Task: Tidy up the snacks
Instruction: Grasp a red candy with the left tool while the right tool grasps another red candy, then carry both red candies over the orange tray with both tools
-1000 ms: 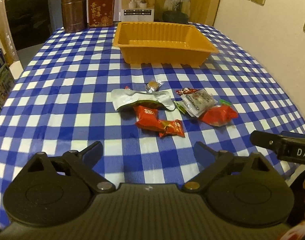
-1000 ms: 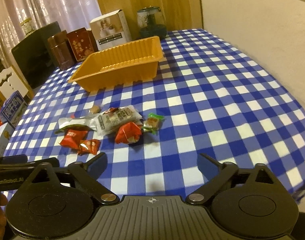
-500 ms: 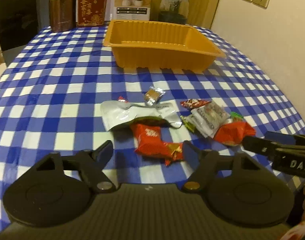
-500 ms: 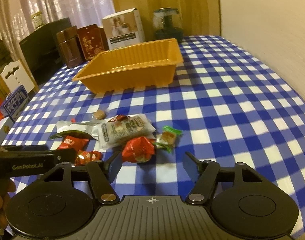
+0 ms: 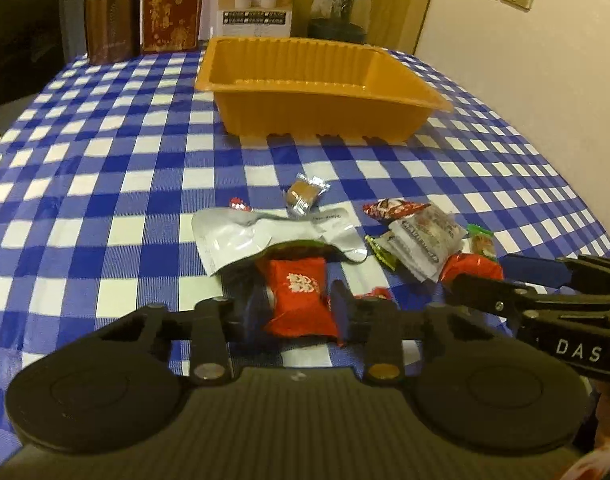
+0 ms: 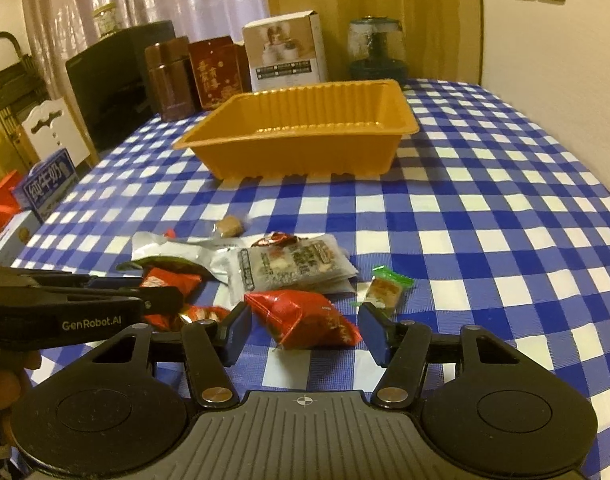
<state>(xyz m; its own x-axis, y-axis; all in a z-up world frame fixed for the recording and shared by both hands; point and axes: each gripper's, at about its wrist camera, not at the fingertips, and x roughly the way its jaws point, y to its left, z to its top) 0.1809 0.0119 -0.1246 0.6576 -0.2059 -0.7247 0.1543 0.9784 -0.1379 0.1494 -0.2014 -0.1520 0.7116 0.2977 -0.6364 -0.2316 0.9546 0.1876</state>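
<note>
Both grippers go in at once: the left gripper is closing on a red candy packet, the right gripper closing around a crumpled red pouch, not yet gripping, probably both headed for the empty orange tray behind the pile.

The tablecloth appeared as glossy, smooth blue-and-white checked vinyl. The orange tray was ribbed moulded plastic with a dull sheen. The snack wrappers were crinkled, shiny foil or film. The gripper bodies were matt black plastic.
</note>
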